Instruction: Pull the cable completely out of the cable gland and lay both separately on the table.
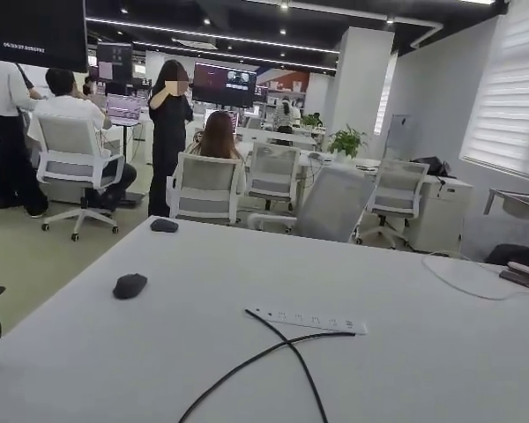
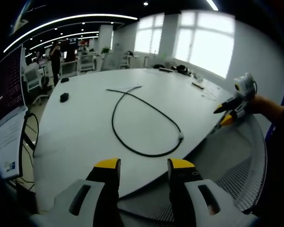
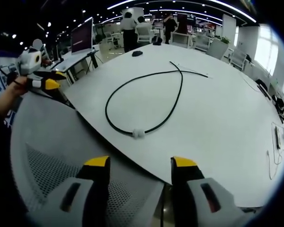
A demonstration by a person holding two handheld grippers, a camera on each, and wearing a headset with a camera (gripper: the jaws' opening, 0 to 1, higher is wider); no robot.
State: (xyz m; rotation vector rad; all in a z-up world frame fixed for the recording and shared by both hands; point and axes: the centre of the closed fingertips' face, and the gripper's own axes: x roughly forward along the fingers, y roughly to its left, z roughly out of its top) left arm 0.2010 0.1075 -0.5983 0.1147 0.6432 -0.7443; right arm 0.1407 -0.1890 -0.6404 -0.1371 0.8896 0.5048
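Two grippers, one cable, one gland. The left gripper (image 2: 144, 164) and the right gripper (image 3: 140, 161) both hold their yellow-tipped jaws apart, gripping nothing, above a grey mesh chair back (image 3: 47, 142). Straight ahead of each jaw pair, past the near edge of the white table (image 3: 217, 123), the small white cable gland (image 3: 138, 134) sits on the black cable (image 3: 181, 92), at the near bend of its one crossed loop. Farther off lie a white power strip (image 1: 307, 321) and two dark computer mice (image 1: 130, 285).
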